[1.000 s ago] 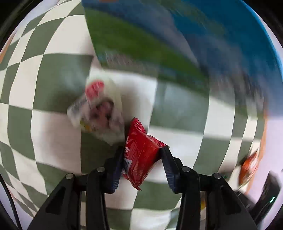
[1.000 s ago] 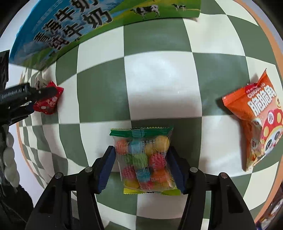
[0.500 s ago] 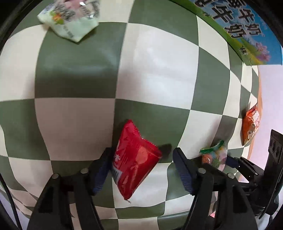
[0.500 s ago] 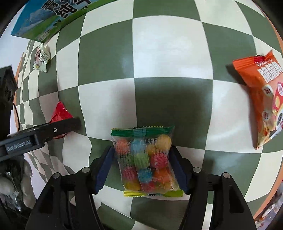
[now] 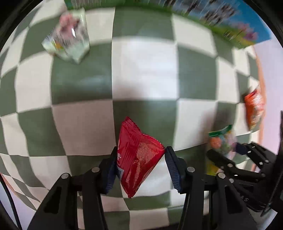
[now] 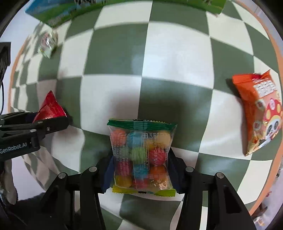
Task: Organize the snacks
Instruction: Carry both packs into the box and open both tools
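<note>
Red snack packet (image 5: 138, 155) pinched in left gripper (image 5: 140, 162), jaws just closed onto it. Clear candy bag (image 6: 141, 157) clamped in right gripper (image 6: 140, 168), jaws likewise just closed. Orange snack bag (image 6: 260, 113) right of it on checkered counter (image 6: 176, 58).

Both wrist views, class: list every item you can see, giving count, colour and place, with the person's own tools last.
red snack packet: one, red, between the left tool's pads, above the cloth
candy bag: one, clear with a green top and multicoloured balls inside, between the right tool's pads
orange snack packet: one, orange, lying near the cloth's right edge
pale packet: one, whitish-green, blurred, far left by the carton
milk carton: one, blue and green, along the far edge
checkered cloth: one, green and white, under everything
left tool: one, black, closed on the red packet
right tool: one, black, closed on the candy bag
</note>
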`<state>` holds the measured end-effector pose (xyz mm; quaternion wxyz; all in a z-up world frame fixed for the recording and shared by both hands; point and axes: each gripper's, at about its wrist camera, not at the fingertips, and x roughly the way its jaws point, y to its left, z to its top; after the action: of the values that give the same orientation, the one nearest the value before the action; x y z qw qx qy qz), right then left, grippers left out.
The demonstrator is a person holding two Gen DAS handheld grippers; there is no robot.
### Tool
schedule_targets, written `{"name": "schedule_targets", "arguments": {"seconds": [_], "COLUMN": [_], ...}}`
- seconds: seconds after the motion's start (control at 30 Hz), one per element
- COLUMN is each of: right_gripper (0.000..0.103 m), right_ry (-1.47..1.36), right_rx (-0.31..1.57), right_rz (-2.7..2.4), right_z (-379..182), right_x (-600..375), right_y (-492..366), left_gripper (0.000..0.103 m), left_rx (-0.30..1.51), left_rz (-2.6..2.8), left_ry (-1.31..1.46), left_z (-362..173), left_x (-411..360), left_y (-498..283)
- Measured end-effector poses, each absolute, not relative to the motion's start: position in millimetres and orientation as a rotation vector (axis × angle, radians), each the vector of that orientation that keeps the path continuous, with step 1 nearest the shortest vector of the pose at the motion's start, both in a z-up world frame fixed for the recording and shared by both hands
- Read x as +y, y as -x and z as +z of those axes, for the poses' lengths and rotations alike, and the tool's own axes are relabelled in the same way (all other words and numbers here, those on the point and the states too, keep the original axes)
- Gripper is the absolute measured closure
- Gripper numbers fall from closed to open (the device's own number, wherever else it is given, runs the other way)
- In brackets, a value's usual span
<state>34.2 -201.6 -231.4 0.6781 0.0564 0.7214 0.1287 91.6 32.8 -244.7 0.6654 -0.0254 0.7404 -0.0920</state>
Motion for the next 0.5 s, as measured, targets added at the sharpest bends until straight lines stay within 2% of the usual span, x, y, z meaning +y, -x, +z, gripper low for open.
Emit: {"name": "schedule_targets", "arguments": {"seconds": [0.17, 0.27, 0.37, 0.5], "right_gripper": [0.048, 0.048, 0.048, 0.048], "right_ry": [-0.247, -0.287, -0.297, -0.243], "right_rx": [1.507, 1.392, 1.279, 1.201], "right_rz": [0.353, 0.383, 0.371, 0.296], "right_z": [-165.7, -107.4, -60.1, -29.9], "right_x": [-218.4, -233.2, -243.5, -255.2], "right_y": [-58.4, -88.6, -130.1, -204.1], "left_gripper": [0.054, 0.054, 0.054, 0.054], "left_rx": [1.507, 1.39, 1.309, 1.277], "left_rz": [-0.298, -0.334, -0.304, -0.22], "left_ry": [0.164, 0.167, 0.142, 0.099], "left_z": [-153.2, -102.4, -71.4, -57.1], "left_x": [30.8, 22.3, 12.7, 16.8], "left_y": [-127.9, -175.3, -224.9, -286.6]}}
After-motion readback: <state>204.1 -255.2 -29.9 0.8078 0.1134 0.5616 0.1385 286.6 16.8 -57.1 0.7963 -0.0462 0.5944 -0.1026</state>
